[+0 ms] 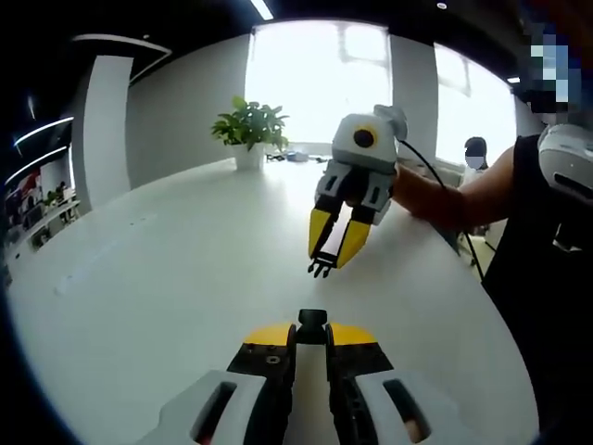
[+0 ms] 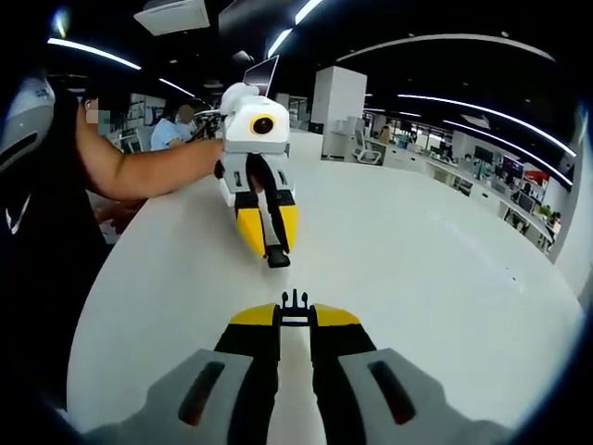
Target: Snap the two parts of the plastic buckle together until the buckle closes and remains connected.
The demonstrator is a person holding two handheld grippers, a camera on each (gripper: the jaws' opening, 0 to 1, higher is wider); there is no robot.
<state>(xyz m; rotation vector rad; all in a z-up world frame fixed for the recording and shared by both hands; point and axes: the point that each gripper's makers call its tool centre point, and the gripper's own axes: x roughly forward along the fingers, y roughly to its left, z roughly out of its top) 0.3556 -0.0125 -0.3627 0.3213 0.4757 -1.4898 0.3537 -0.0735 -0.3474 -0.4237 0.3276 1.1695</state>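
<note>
Socket half of buckle (image 1: 312,324) is pinched in closed left gripper (image 1: 312,336) at 6 o'clock; pronged half (image 2: 295,304) is clamped by right gripper (image 2: 295,318). Halves well apart; misaligned prongs could jam.

Right gripper (image 2: 295,315): rising from the bottom edge, yellow-tipped jaws closing on a black pronged buckle part (image 2: 295,303) that is sticking out past the tips.
Left gripper (image 2: 267,243): coming in from the upper left on a person's arm (image 2: 148,169), pointing down at the white table (image 2: 426,250), its jaws pinching a black socket part (image 2: 277,256).
The two parts are facing each other, near but apart.
Background: desks and ceiling lights showing beyond.
</note>
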